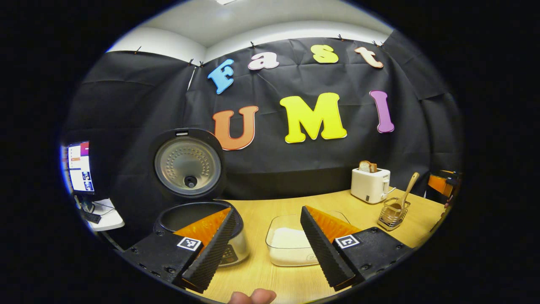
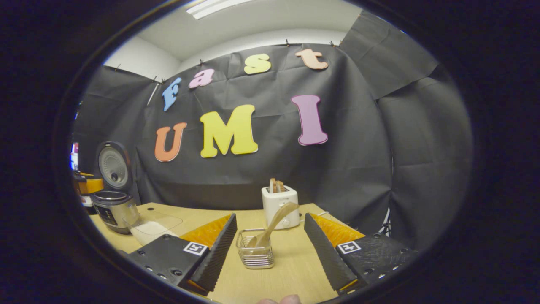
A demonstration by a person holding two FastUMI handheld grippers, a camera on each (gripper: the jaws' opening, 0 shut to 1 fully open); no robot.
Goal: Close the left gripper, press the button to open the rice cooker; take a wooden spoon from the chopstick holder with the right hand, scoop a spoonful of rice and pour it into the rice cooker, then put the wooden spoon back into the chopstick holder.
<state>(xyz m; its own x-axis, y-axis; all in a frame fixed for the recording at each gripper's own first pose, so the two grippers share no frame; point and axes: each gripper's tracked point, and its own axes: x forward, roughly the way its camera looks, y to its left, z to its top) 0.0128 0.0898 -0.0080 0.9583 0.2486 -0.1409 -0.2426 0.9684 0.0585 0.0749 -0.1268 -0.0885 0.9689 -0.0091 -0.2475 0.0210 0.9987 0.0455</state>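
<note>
The cooker [image 1: 198,228] stands at the left end of the table [image 1: 270,207] with its lid [image 1: 187,165] raised and the pot exposed. The spoon [image 2: 274,223] stands in the wire holder [image 2: 255,255], leaning toward the toaster [image 2: 278,207], its upper end well above the holder's rim; which end is up cannot be told. The rice tub [image 1: 295,245] sits between cooker and holder. The left gripper [image 1: 268,249] is spread wide and holds nothing, above the table before the tub. The right gripper [image 2: 270,253] is likewise spread and empty, with the holder centred between its fingers but farther off. The spoon is judged light, stiff and smooth, liable to pivot under load. Grip the shaft just above the rim, across its width, and lift straight up, since the light holder may tip or drag.
</note>
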